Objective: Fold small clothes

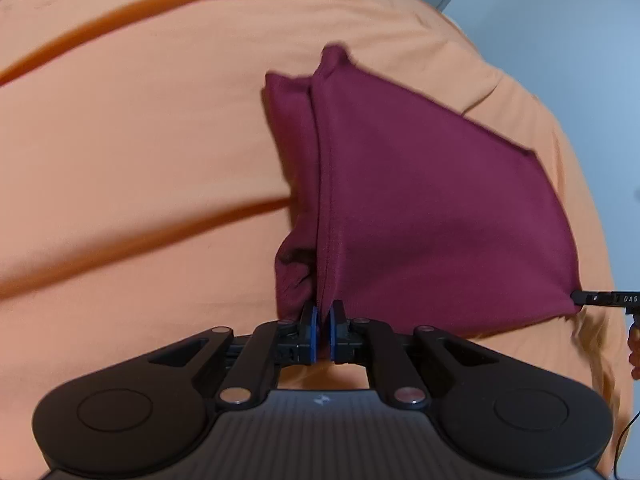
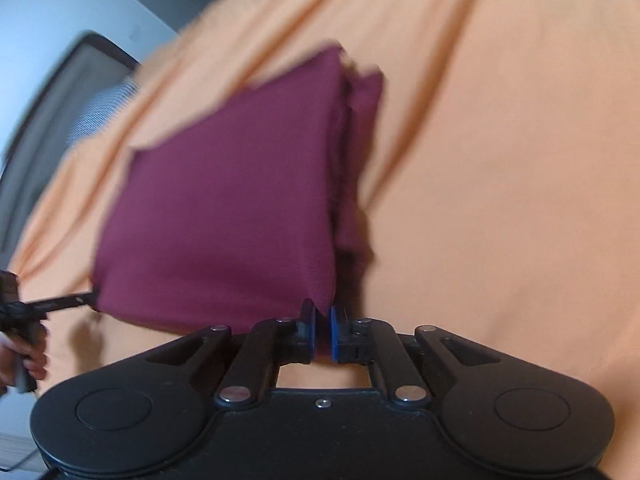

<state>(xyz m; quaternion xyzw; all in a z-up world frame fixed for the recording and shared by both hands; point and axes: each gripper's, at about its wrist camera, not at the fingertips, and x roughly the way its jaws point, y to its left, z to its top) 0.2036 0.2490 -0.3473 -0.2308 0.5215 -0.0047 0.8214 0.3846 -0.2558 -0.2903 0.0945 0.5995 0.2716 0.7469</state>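
A dark red garment (image 1: 420, 208), folded into several layers, lies on an orange sheet (image 1: 140, 140). My left gripper (image 1: 323, 312) is shut on its near left corner, where the hemmed edge runs down between the blue pads. The right gripper (image 1: 578, 298) shows at the right edge of the left wrist view, pinching the other near corner. In the right wrist view my right gripper (image 2: 323, 314) is shut on the near right corner of the garment (image 2: 224, 208). The left gripper (image 2: 92, 298) grips the far-left corner there, held by a hand (image 2: 24, 356).
The orange sheet (image 2: 500, 160) is creased in long ridges and fills most of both views. Beyond its edge stand a pale wall (image 1: 560, 20) and a dark-framed object (image 2: 60, 112) with a mesh-patterned cloth (image 2: 104, 108) beside it.
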